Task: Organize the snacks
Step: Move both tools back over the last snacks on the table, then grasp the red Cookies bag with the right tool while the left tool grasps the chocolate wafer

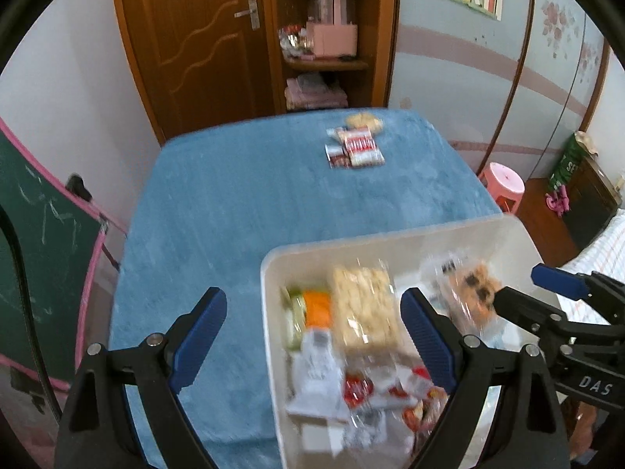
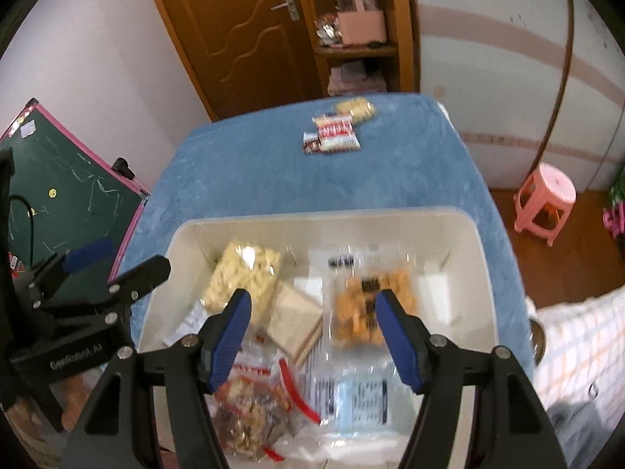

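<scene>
A white bin full of wrapped snacks stands at the near right of the blue-clothed table. In it lie a pale puffed-snack pack, an orange-crisp pack and a nut bag. My right gripper hovers open above the bin, pads apart, gripping nothing. My left gripper is open wide, straddling the bin's left wall without pressing it. At the table's far side lies a small pile of red-and-white packs with a biscuit pack.
A green chalkboard leans left of the table. A pink stool stands on the floor to the right, and a checked bedsheet lies near right. A wooden door and shelf are behind the table.
</scene>
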